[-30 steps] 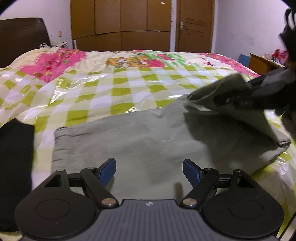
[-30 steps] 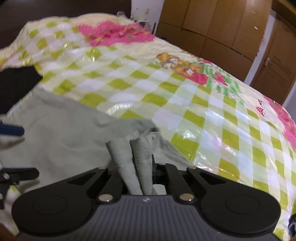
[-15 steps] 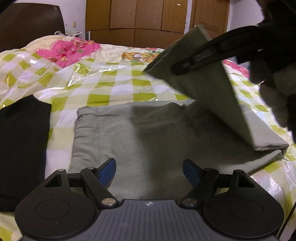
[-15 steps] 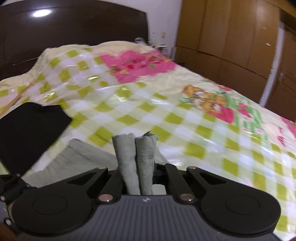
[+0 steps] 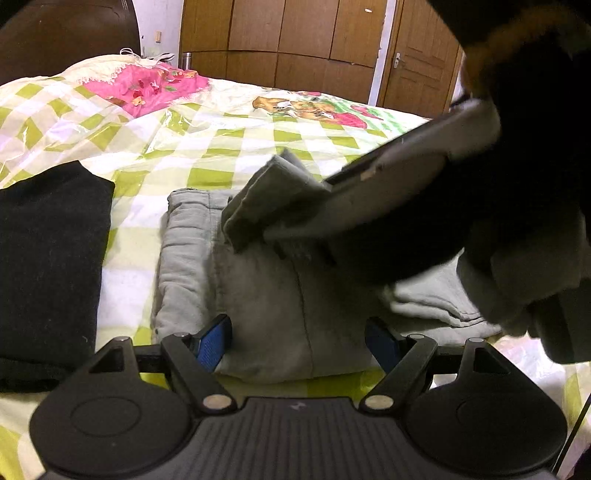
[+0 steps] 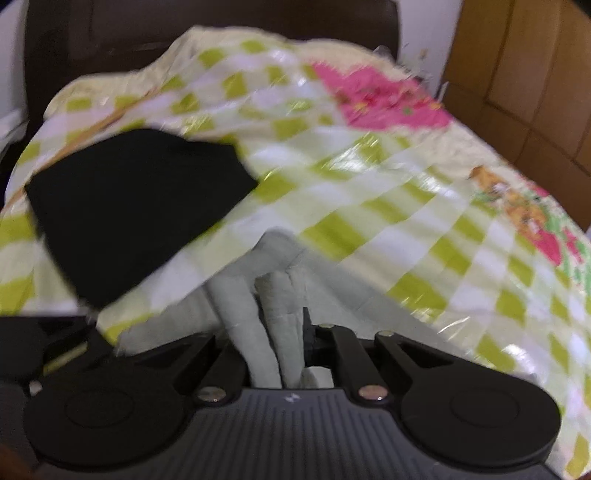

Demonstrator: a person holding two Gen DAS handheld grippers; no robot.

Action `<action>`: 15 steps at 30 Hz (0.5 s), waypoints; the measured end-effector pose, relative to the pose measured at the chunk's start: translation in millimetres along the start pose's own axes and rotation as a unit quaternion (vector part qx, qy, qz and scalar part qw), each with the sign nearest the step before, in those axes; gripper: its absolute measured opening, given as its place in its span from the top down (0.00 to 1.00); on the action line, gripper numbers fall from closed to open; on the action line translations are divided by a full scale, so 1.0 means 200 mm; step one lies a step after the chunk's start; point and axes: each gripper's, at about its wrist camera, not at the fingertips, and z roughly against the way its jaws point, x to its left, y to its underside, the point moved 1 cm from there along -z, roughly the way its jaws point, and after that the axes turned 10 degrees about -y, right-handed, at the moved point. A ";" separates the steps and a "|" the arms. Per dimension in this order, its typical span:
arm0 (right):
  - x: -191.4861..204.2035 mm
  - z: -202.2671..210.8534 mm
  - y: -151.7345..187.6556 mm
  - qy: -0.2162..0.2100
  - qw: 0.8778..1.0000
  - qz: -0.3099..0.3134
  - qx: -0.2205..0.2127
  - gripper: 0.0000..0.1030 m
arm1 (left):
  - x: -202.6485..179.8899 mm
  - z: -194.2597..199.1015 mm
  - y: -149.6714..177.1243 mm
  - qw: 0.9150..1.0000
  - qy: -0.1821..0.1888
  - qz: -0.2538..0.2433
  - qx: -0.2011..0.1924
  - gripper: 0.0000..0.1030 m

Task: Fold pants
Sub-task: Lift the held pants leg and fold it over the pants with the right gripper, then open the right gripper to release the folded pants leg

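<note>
Grey-green pants (image 5: 266, 288) lie folded on the checked bed cover. My left gripper (image 5: 297, 341) is open, its blue fingertips (image 5: 212, 341) resting at the near edge of the pants. My right gripper (image 6: 275, 332) is shut on the hem end of the pants (image 6: 258, 317) and shows in the left wrist view (image 5: 369, 206) holding that end (image 5: 266, 195) low over the waistband side of the pants.
A folded black garment (image 5: 48, 258) lies left of the pants, also in the right wrist view (image 6: 136, 206). The green-and-white checked bed cover (image 5: 229, 136) spreads beyond. A dark headboard (image 6: 221, 26) and wooden wardrobe doors (image 5: 280, 40) stand behind.
My right gripper has carried the pants' hem end leftward and down over the waistband side. My left gripper stays open at the near edge.
</note>
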 end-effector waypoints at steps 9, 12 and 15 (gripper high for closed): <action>0.00 0.00 0.02 -0.006 0.999 -0.030 -0.020 0.97 | 0.00 0.02 0.00 1.000 -0.002 -0.002 -0.004 0.12; -0.02 0.04 -0.02 -0.002 0.998 -0.047 -0.051 0.97 | 0.00 0.02 0.00 1.000 -0.002 -0.001 -0.004 0.12; 0.00 0.00 -0.03 -0.008 0.998 -0.038 -0.042 0.96 | -0.01 0.03 0.01 1.000 -0.016 -0.012 0.000 0.13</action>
